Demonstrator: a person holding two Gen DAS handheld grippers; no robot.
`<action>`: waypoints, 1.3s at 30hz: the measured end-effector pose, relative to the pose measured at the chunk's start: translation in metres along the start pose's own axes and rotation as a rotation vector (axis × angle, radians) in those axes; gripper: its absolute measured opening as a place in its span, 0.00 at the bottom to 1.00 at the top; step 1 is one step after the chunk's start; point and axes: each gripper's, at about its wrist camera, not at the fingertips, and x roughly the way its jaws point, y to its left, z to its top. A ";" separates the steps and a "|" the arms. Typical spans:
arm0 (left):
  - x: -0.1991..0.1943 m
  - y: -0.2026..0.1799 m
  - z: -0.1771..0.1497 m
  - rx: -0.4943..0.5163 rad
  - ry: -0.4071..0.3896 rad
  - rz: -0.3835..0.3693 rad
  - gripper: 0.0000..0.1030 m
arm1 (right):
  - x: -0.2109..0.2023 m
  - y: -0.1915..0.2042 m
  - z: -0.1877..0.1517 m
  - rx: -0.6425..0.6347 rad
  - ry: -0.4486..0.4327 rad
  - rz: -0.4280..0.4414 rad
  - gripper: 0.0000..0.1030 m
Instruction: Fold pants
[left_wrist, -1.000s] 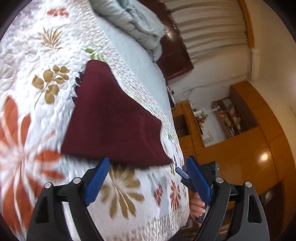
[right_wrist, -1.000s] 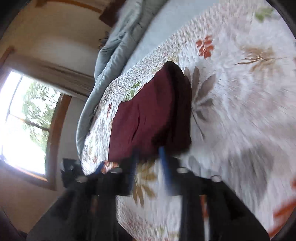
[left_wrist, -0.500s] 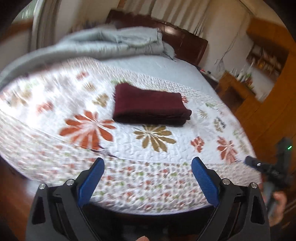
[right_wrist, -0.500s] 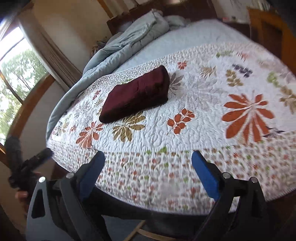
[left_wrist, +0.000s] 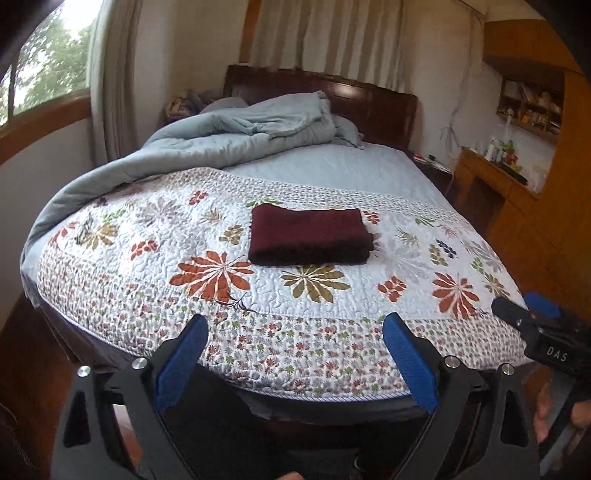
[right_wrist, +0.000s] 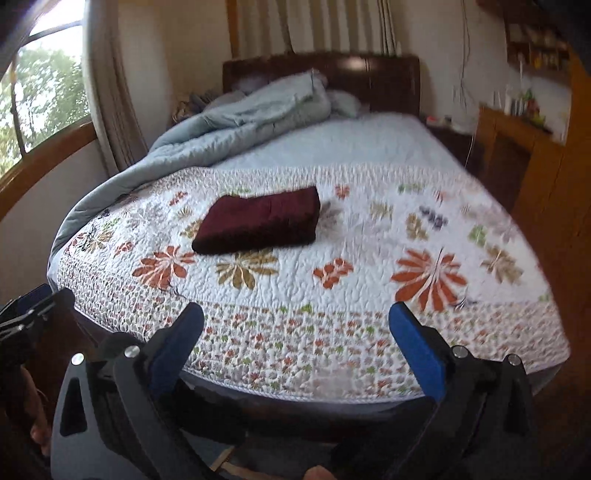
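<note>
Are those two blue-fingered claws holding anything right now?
Nothing. The left gripper is open and empty; the right gripper is opening, also empty. The folded maroon pants lie alone on the quilt.

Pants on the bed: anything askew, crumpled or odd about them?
Nothing stands out. The maroon pants lie as a compact, flat rectangle on the floral quilt, apart from both grippers. The only untidy thing is the grey duvet, bunched near the headboard.

free: floral quilt around folded pants | obstacle: bunched duvet by headboard
</note>
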 end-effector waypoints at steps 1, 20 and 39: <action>-0.004 -0.002 0.000 0.011 -0.004 -0.004 0.93 | -0.007 0.002 0.001 -0.007 -0.013 -0.003 0.97; 0.017 -0.003 0.001 -0.035 0.056 -0.037 0.95 | -0.020 0.021 0.005 -0.084 -0.060 -0.043 0.97; 0.026 0.000 0.007 -0.057 0.050 -0.019 0.96 | 0.004 0.028 0.003 -0.089 -0.022 -0.005 0.97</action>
